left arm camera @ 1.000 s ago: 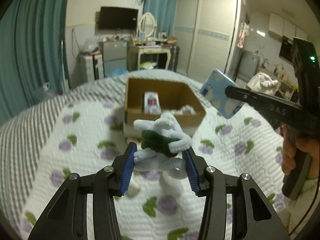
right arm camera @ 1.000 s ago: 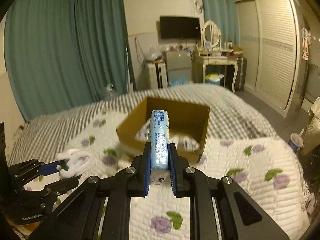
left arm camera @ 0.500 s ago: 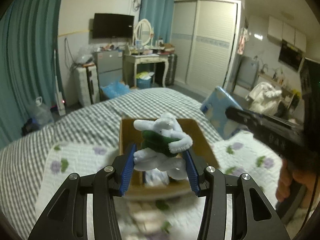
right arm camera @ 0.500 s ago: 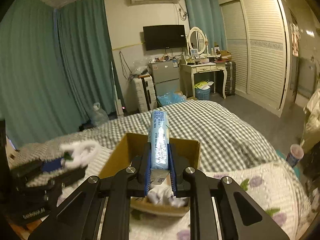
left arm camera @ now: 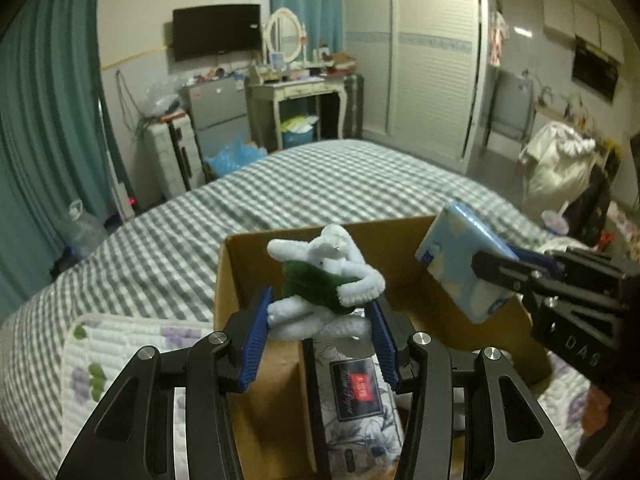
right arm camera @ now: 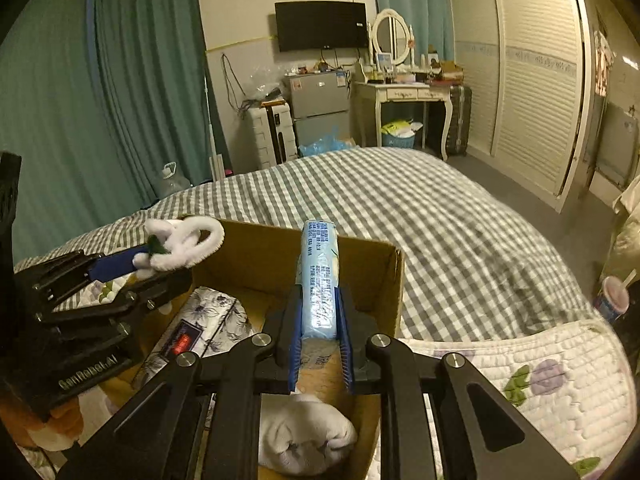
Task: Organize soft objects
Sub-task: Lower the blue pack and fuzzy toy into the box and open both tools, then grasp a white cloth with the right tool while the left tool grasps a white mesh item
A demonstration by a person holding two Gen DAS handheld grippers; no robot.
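My left gripper (left arm camera: pixel 318 316) is shut on a white and green plush toy (left arm camera: pixel 320 280) and holds it over the left side of an open cardboard box (left arm camera: pixel 248 264). My right gripper (right arm camera: pixel 320 320) is shut on a light blue tissue pack (right arm camera: pixel 319 276) and holds it upright over the same box (right arm camera: pixel 376 264). In the left wrist view the tissue pack (left arm camera: pixel 460 264) and right gripper (left arm camera: pixel 560 284) hang over the box's right side. In the right wrist view the left gripper (right arm camera: pixel 116 268) and toy (right arm camera: pixel 180 242) show at the left.
In the box lie a floral tissue pack (left arm camera: pixel 360 400) with a red label and a rolled white cloth (right arm camera: pixel 304 436). The box stands on a bed with a checked sheet (right arm camera: pixel 440 208) and a flowered quilt (right arm camera: pixel 540 392). A cup (right arm camera: pixel 612 304) stands at right.
Both grippers moved forward from over the quilt to over the box, each keeping its load. The box now lies right beneath them.
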